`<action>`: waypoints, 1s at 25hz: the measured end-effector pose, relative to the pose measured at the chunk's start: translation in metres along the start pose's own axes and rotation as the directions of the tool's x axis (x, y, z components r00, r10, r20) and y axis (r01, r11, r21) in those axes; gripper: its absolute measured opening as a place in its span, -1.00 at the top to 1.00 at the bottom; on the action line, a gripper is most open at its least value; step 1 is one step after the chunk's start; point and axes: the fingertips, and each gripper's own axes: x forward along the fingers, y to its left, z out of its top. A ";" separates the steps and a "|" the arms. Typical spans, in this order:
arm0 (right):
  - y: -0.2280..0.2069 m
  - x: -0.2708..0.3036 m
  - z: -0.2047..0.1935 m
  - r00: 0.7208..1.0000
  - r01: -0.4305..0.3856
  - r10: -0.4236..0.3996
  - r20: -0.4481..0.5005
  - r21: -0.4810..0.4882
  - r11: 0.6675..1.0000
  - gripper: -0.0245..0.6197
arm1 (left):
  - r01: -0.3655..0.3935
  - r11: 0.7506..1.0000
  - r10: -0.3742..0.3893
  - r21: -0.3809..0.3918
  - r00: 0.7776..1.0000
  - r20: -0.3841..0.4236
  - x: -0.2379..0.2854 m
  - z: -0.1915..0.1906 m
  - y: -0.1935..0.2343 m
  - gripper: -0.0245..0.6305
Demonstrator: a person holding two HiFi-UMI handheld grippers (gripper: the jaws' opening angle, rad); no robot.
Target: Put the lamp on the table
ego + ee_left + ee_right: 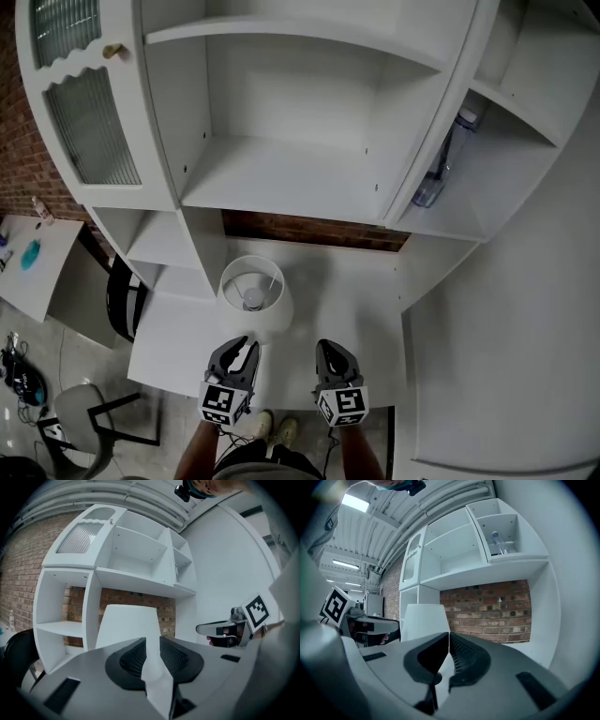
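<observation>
Two grippers hang at the table's [347,281] front. Left gripper [242,347]: jaws slightly apart, empty. The lamp [253,292] stands on the table just beyond it; likely light, shade [126,625] thin and dentable, so take the hidden stem beneath. Right gripper [335,349]: jaws pressed together, empty. Only the head view shows the bulb [252,301]; gripper views show just shade wall.

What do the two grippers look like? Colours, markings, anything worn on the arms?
Both look alike. The left gripper and right gripper have grey moulded bodies and black ribbed jaws. Each carries a white cube at the back, printed with black square markers. The forearms show no sleeves.
</observation>
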 end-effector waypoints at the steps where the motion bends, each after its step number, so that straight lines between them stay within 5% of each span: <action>1: -0.001 -0.001 0.002 1.000 0.006 -0.006 0.004 -0.001 1.000 0.85 | 0.005 1.000 -0.005 0.003 1.000 0.006 0.001 0.003 -0.001 0.66; 10: 0.001 -0.012 0.013 1.000 0.015 -0.015 0.013 -0.009 1.000 0.85 | 0.028 0.999 -0.030 0.034 0.999 0.033 0.003 0.023 -0.014 0.89; 25: 0.000 -0.030 0.015 1.000 0.019 -0.018 0.020 -0.004 1.000 0.85 | 0.041 0.998 -0.043 0.038 0.999 0.029 -0.001 0.024 -0.030 0.91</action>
